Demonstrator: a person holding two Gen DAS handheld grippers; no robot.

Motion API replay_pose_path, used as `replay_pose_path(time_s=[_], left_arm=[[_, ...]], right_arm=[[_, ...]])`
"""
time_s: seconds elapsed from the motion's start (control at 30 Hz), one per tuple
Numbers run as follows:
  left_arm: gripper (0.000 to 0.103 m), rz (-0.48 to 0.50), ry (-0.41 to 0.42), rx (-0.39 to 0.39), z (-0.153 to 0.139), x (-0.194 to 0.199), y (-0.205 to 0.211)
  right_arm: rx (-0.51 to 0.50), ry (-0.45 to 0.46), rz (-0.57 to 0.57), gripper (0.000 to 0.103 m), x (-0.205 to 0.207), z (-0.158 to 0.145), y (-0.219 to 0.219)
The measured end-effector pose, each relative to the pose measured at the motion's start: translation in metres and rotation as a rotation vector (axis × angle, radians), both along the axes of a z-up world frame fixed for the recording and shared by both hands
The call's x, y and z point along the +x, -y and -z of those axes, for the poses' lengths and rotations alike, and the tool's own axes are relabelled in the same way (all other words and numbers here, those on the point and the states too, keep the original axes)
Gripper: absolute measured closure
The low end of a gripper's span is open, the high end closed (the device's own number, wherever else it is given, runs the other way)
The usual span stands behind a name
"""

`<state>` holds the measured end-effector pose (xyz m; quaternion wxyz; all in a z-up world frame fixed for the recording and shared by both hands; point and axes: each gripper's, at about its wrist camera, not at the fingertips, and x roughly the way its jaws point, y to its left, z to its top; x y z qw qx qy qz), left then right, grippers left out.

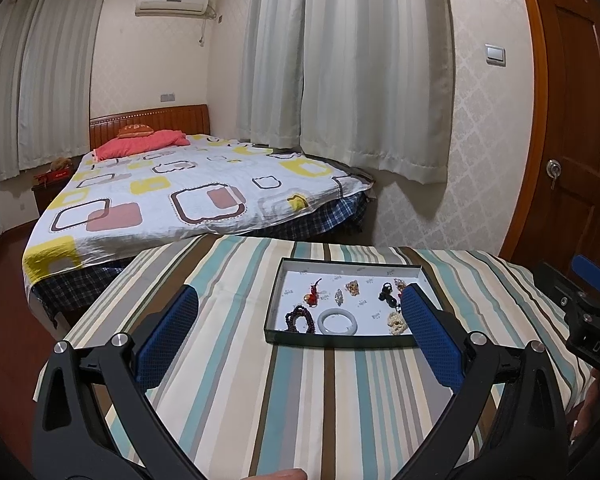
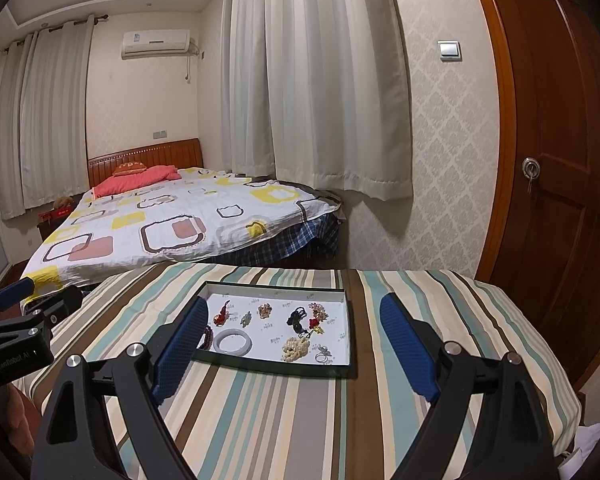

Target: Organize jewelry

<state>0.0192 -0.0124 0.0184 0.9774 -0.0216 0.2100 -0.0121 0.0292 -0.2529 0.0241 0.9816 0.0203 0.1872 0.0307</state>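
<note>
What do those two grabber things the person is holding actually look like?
Both look alike: the left gripper and right gripper each have a black Y-shaped frame with round silver bolts and two long fingers padded in textured blue. White lettering marks their bodies. No cables show.

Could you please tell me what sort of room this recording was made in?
Most likely a home bedroom: a made bed with a wooden headboard, long curtains, and a wall air conditioner. The jewelry tray sits on a striped-cloth table.
</note>
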Motion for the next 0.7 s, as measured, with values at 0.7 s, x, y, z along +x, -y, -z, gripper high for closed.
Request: replay_pose_path(time_s=[0.7], left_arm=[[0.004, -0.051, -0.128, -0.01, 0.033, 0.06, -0.02]], right_arm=[[0.018, -0.05, 0.025, 0.018, 0.035, 0.029, 0.018]])
